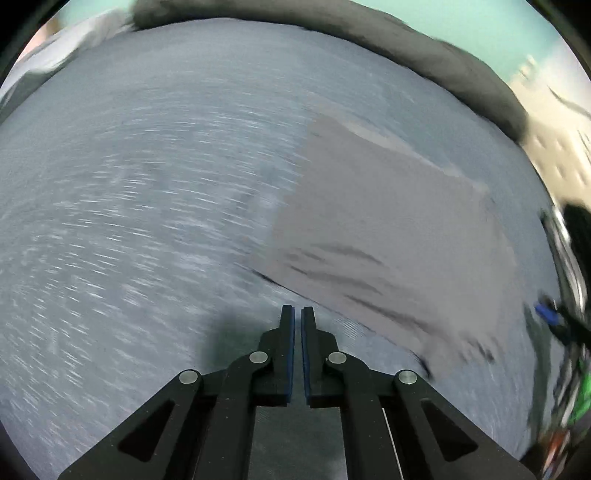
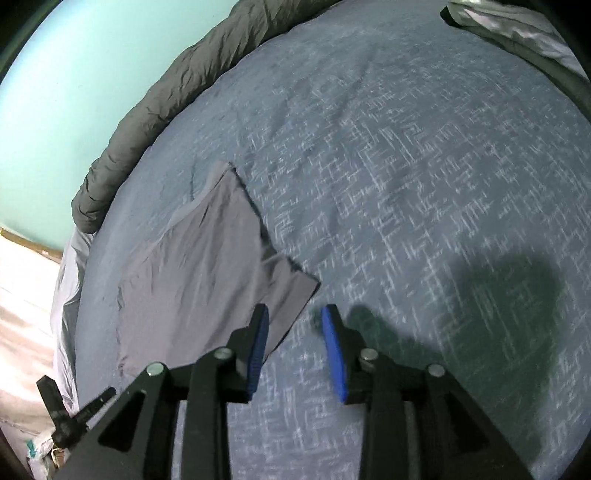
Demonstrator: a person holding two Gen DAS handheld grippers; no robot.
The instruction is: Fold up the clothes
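Observation:
A grey garment [image 2: 207, 266] lies flat and folded on the blue patterned bedsheet [image 2: 406, 184]. My right gripper [image 2: 295, 314] hovers over its near right corner, open, its pads pressing on nothing. The left fingertip [image 2: 260, 321] overlaps the cloth's edge; the right one is over bare sheet. In the blurred left wrist view the same garment [image 1: 388, 229] lies ahead and to the right. My left gripper [image 1: 297, 314] is shut just short of its near edge, with nothing seen between the pads.
A rolled dark grey duvet [image 2: 155, 110] runs along the bed's far edge against a turquoise wall [image 2: 74, 74]. A pale pillow [image 2: 524, 29] lies at the top right. The bed's edge and floor [image 2: 22, 295] are at the left. A black object [image 2: 66, 413] stands at the bottom left.

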